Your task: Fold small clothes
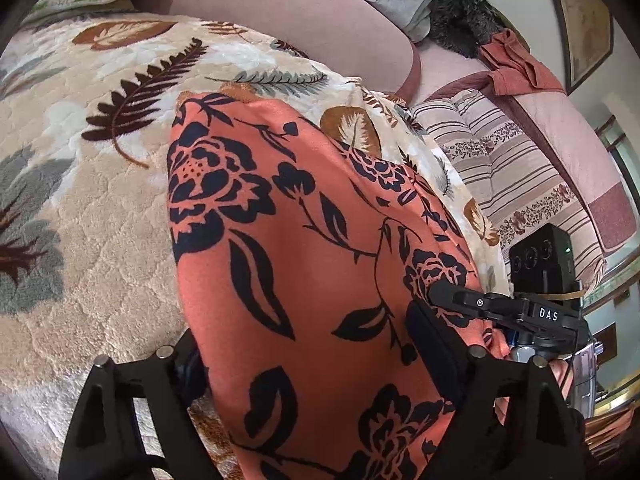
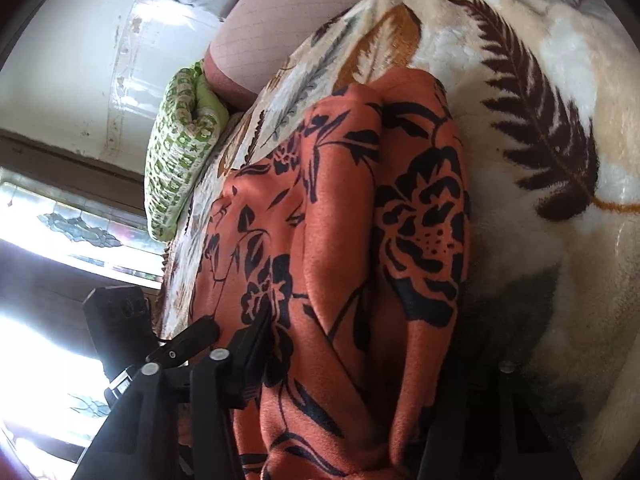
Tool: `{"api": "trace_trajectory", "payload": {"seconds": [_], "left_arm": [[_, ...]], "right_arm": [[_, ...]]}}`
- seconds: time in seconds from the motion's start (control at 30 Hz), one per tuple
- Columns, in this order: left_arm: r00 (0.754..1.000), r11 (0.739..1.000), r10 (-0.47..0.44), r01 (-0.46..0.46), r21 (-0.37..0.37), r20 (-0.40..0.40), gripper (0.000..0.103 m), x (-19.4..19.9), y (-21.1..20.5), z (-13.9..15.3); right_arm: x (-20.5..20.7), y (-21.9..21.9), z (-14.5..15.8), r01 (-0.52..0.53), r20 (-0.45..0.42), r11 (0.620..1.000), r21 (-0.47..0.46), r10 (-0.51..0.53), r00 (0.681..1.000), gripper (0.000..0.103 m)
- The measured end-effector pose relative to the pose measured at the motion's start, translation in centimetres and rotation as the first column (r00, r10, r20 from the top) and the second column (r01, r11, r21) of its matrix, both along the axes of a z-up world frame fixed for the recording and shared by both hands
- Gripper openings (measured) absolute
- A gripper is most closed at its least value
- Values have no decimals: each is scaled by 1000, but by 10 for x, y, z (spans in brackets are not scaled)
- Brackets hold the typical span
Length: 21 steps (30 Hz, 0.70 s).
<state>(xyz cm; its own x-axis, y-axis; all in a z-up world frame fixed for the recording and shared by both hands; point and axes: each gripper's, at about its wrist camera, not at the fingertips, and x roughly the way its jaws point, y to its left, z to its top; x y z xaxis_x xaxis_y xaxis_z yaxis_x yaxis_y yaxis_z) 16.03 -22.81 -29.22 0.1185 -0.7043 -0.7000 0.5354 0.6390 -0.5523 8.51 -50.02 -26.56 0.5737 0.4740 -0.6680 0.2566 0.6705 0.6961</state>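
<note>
An orange garment with a black flower print [image 1: 304, 248] lies on the leaf-patterned fleece blanket [image 1: 80, 208]. It drapes between the fingers of my left gripper [image 1: 316, 364], which is shut on its near edge. In the right wrist view the same garment [image 2: 360, 260] hangs in folds between the fingers of my right gripper [image 2: 352, 392], which is shut on it. The right gripper's finger [image 1: 472, 300] shows at the garment's right edge in the left wrist view. The left gripper's finger [image 2: 188, 340] shows at the garment's left edge in the right wrist view.
A green patterned pillow [image 2: 180, 148] lies at the head of the bed by the wall. A striped quilt [image 1: 500, 168], a rust cloth [image 1: 516, 64] and a dark furry thing [image 1: 460, 20] lie beyond the blanket. A pink cushion [image 1: 300, 20] sits behind.
</note>
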Motion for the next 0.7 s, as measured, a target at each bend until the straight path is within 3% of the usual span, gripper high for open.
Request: {"api": "trace_trajectory", "payload": {"seconds": [0.27, 0.53, 0.7], "left_arm": [[999, 1000, -7, 8, -29, 42, 73, -3, 4, 14], [993, 999, -10, 14, -38, 114, 71, -10, 11, 36], [993, 998, 33, -28, -47, 117, 57, -5, 28, 44]], "right_arm": [[-4, 12, 23, -4, 62, 995, -98, 10, 998, 50], [-3, 30, 41, -18, 121, 989, -146, 35, 992, 48], [3, 41, 47, -26, 152, 990, -141, 47, 987, 46]]}}
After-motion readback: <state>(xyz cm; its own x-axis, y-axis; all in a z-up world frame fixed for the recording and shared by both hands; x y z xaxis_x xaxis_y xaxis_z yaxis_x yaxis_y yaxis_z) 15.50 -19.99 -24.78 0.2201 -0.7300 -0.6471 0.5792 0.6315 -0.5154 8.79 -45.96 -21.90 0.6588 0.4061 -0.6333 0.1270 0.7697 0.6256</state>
